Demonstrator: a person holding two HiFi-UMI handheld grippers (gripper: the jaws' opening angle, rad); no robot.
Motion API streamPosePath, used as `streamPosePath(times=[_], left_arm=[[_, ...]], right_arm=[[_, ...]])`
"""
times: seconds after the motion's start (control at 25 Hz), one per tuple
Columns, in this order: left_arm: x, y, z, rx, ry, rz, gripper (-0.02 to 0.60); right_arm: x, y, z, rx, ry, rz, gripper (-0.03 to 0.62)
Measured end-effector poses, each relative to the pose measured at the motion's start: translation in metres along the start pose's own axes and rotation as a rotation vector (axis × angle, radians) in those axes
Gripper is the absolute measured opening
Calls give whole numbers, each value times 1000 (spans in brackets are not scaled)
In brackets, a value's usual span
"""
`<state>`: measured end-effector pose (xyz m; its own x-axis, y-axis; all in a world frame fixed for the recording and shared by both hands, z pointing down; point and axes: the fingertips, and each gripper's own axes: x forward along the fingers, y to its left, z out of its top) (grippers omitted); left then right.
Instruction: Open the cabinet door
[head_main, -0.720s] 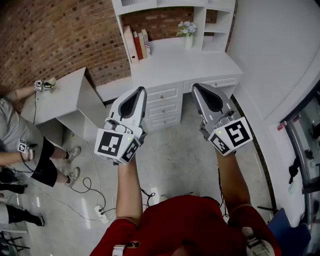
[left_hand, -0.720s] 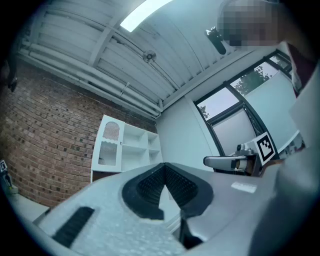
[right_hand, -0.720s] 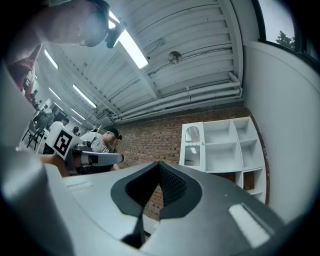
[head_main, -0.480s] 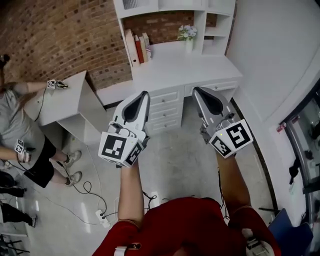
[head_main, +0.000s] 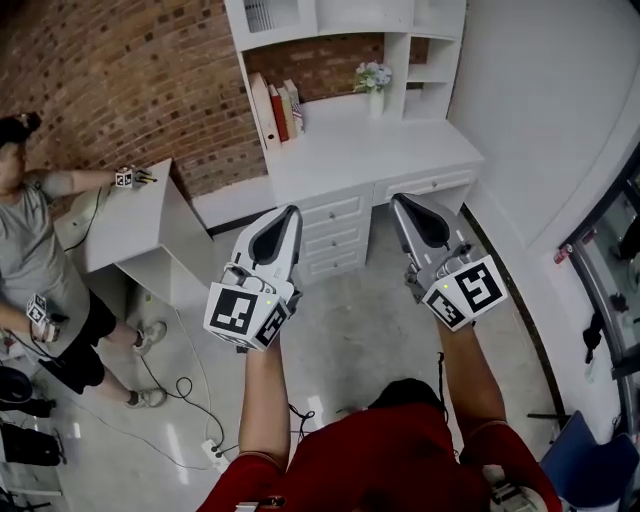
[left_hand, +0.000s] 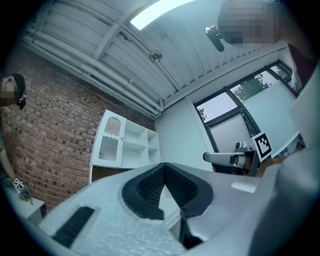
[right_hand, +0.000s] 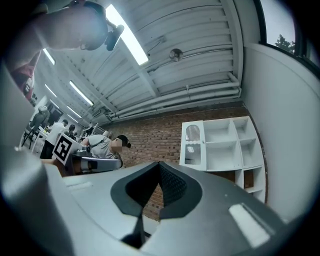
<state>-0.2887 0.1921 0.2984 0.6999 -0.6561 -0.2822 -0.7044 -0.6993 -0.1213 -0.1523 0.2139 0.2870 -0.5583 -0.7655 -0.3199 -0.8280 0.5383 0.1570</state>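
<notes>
Left gripper (head_main: 289, 214) and right gripper (head_main: 399, 201) sit slightly lower than before, jaws together and empty; arriving closed, they may bump the cabinet door (head_main: 258, 16) without catching it.

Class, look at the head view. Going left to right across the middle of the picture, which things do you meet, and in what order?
person → side table → left gripper → right gripper
</notes>
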Motion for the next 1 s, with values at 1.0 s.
streamPosePath(times=[1.0], left_arm=[[282, 138, -68, 96, 12, 149, 3]], right_arm=[[168, -280, -84, 14, -77, 137, 12]])
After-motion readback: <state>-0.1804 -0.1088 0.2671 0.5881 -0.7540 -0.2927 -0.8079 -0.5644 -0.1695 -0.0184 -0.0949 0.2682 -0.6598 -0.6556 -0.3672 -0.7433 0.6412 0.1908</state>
